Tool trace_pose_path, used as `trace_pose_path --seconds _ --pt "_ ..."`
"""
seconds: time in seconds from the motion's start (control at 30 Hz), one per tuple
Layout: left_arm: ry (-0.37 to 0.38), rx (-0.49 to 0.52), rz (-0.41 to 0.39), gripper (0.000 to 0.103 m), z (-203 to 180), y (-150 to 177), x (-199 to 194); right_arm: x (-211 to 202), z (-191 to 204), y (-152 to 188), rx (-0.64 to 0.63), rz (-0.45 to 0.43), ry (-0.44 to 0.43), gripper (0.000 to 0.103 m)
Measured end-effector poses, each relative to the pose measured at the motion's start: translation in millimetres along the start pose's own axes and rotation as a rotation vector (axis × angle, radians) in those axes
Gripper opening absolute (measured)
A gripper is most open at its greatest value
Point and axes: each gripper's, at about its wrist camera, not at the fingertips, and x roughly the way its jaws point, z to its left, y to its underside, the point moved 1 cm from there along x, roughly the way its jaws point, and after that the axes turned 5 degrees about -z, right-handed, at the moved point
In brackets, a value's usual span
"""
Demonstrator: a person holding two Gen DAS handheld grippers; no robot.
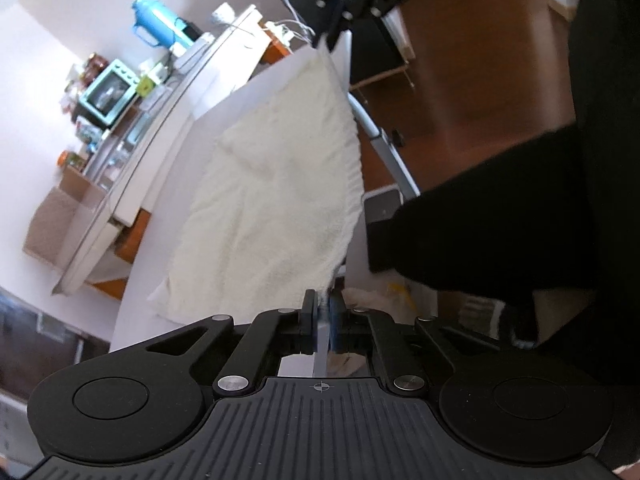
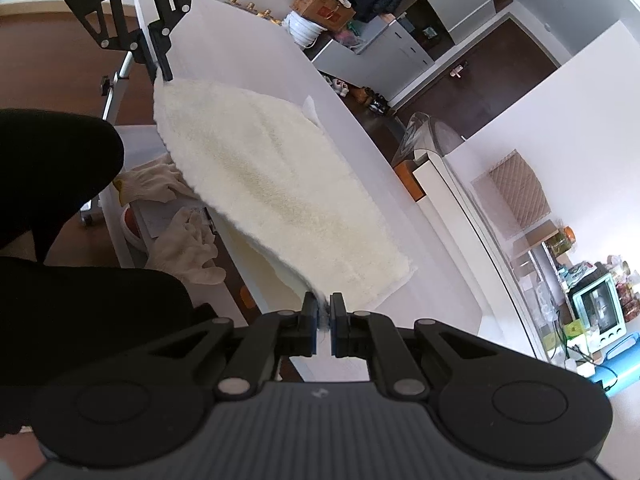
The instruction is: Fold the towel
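left gripper (image 1: 323, 312): mine, nearest the lens in the left wrist view. Jaws pinched down on the towel's near corner, cloth edge between the pads.
right gripper (image 2: 324, 314): same on my other hand. Jaws nearly together, thin edge of cloth clamped at the other near corner.
cross-check: each gripper shows in the other's view at 12 o'clock, at the end of the same towel edge.
towel (image 1: 280, 184): cream terry, far part lying on the white table (image 1: 264, 84), near edge lifted off it between my two grippers. It sags in a shallow curve from 12 down to 6 o'clock in both views.
layers: in the right wrist view a second pale layer shows under the lifted edge at 7 o'clock, so probably one fold is in already. Can't be sure.
done: both near corners gripped, edge raised.
left: carry the raised edge over to the far edge, lay it down, let go, flatten. Any further fold after that.
clutter: white gloves (image 2: 188, 248) on a lower shelf at 8 o'clock, clear of the towel.
risk: grip is close to the cloth edge; could slip during carry-over.
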Motion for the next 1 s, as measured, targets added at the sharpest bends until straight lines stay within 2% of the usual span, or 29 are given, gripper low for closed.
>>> trace_pose_path --seconds 0.17,0.27,0.4,0.7,1.0 --pt "0.064 -0.143 -0.031 0.005 27 -9 -22 -20 -11 1 0.081 -0.016 -0.059 0.007" --pt "0.041 -0.213 -0.035 0.005 44 -13 -25 -28 -24 1 0.158 -0.045 -0.088 0.007" --pt "-0.027 -0.318 -0.016 0.005 77 -17 -15 -22 -52 -5 0.262 -0.081 -0.102 0.007" --pt "-0.102 -0.433 0.036 0.006 154 -19 26 41 -129 -20 0.443 -0.076 -0.155 0.007" --pt "-0.09 -0.498 0.127 0.006 193 -4 76 121 -178 -12 0.59 0.001 -0.24 0.007"
